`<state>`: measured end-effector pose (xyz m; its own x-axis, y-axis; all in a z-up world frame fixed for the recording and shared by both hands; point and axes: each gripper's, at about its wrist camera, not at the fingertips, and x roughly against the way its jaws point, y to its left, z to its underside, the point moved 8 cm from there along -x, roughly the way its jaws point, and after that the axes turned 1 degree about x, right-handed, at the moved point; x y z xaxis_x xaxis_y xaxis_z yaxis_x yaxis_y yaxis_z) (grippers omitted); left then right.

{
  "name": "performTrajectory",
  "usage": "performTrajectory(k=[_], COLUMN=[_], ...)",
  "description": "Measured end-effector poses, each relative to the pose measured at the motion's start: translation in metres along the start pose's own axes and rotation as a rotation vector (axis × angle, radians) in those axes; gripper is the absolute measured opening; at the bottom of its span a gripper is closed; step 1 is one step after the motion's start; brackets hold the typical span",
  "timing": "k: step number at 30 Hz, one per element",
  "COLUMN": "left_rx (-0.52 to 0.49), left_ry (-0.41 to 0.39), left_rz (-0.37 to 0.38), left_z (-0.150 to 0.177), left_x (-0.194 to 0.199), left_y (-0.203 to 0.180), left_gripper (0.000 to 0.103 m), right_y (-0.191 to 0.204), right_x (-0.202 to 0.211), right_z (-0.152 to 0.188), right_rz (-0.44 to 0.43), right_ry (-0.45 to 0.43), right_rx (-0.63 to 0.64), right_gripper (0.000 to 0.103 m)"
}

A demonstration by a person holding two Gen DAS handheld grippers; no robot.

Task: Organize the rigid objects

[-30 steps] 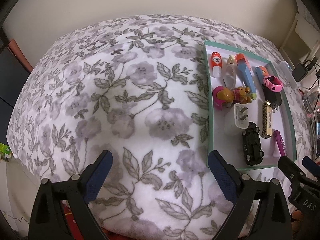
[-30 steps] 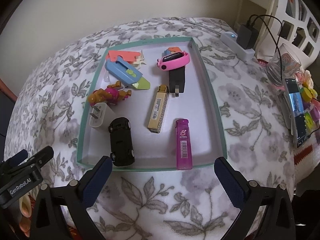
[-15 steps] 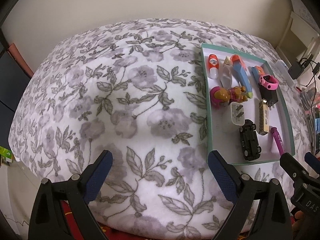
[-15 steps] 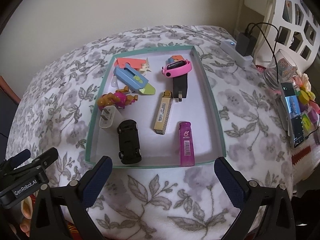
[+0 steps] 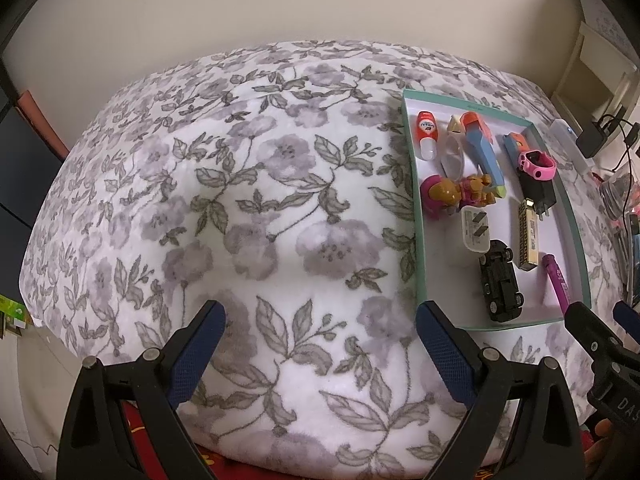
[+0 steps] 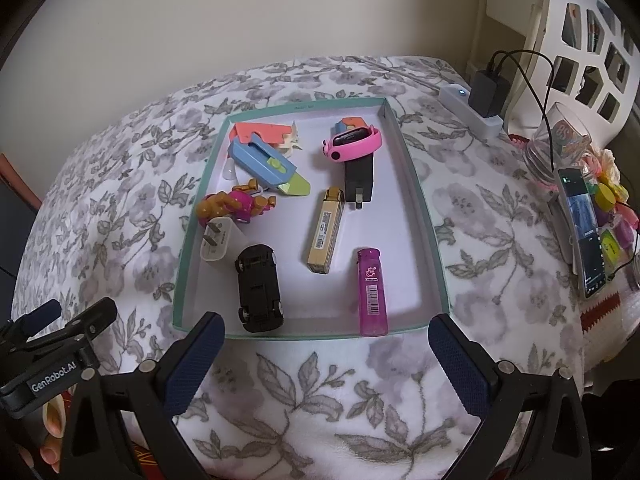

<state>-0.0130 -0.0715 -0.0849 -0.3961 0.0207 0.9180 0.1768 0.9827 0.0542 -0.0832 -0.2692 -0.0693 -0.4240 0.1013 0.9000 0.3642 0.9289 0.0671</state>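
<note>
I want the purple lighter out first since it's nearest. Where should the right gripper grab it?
Grip the purple lighter across its narrow sides at mid-body, coming from above. It lies flat, lengthwise toward the right gripper, with its near end against the tray wall, so an end-on approach looks blocked.

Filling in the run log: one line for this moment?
left claw open, empty | right claw open, empty | tray on floral blanket | toy car in tray

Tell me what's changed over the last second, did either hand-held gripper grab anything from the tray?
No. Both the left hand-held gripper and right hand-held gripper pulled back from the tray, which now looks farther off. Both stay open and empty. The toy car, lighter and the rest lie unmoved.
</note>
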Motion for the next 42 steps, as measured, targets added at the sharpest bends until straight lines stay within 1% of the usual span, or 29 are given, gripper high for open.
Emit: performTrajectory(k=[42], left_rx=[-0.002], left_ry=[0.001], left_rz=[-0.023], left_z=[-0.0009], left_x=[-0.0031], left_y=[0.0037], left_gripper=[0.096], right_y=[-0.0016], right_x=[-0.0046], right_z=[-0.0025], right_rz=[0.009], right_ry=[0.007], right_rx=[0.033], right_gripper=[0.103])
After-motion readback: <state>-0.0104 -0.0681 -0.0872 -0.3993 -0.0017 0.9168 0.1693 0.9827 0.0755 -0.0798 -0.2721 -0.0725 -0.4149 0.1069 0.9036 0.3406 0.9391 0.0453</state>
